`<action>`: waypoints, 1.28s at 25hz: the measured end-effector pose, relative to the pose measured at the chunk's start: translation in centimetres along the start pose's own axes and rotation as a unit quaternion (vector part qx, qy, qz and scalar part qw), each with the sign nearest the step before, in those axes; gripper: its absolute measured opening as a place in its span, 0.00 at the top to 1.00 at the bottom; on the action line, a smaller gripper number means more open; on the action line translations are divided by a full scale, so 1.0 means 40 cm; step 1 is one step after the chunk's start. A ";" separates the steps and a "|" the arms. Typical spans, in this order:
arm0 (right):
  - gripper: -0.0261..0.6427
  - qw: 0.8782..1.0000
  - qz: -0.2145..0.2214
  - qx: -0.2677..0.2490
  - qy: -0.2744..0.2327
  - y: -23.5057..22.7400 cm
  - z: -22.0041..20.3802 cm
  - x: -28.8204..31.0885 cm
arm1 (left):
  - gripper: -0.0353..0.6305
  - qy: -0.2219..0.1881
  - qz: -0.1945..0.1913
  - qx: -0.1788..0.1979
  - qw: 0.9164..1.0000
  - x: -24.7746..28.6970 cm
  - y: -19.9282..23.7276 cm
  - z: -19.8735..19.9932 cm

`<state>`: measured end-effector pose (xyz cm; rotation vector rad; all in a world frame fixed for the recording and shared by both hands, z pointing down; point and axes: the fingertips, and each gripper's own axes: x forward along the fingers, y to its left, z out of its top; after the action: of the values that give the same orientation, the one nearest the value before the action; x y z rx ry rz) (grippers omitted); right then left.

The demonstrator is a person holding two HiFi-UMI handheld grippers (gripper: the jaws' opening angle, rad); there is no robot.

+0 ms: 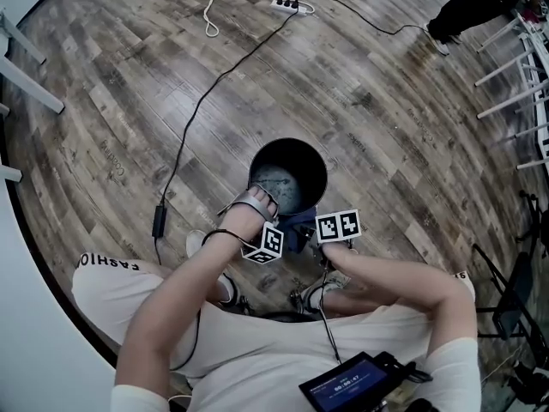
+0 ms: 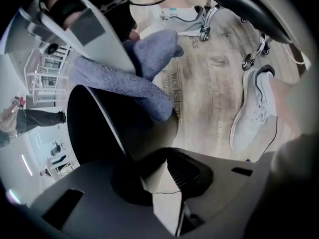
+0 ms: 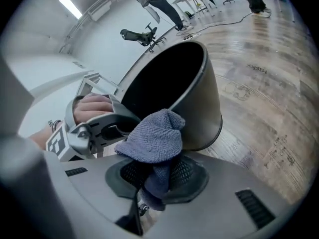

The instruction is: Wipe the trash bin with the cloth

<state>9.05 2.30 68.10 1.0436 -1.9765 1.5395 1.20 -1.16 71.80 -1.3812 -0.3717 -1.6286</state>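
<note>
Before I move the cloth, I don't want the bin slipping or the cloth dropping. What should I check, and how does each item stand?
1. Cloth gripped: the right gripper has its jaws shut on the blue cloth. Ok.
2. Bin steadied: the left gripper is clamped on the near rim of the trash bin. Ok.
3. Cloth against the bin: it sits by the outer wall, but contact is unclear. Cannot tell.
4. Floor cable: the black cable passes to the left of the bin, apart from it. Ok.
</note>
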 end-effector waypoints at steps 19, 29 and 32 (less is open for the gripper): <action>0.85 0.993 -0.095 -0.055 0.034 -0.373 -0.077 0.317 | 0.79 -0.015 -0.022 -0.109 0.994 -0.006 0.036 0.044; 0.85 0.997 -0.051 -0.041 0.042 -0.223 -0.064 0.126 | 0.59 -0.034 -0.071 -0.143 0.987 -0.015 -0.003 -0.019; 0.85 0.997 -0.029 -0.059 0.036 -0.124 -0.041 0.045 | 0.58 -0.032 -0.049 -0.113 0.992 -0.011 -0.006 -0.032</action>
<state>11.54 2.79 73.01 0.9746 -1.9446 1.3922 0.22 -1.76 71.09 -1.6088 -0.3019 -1.7520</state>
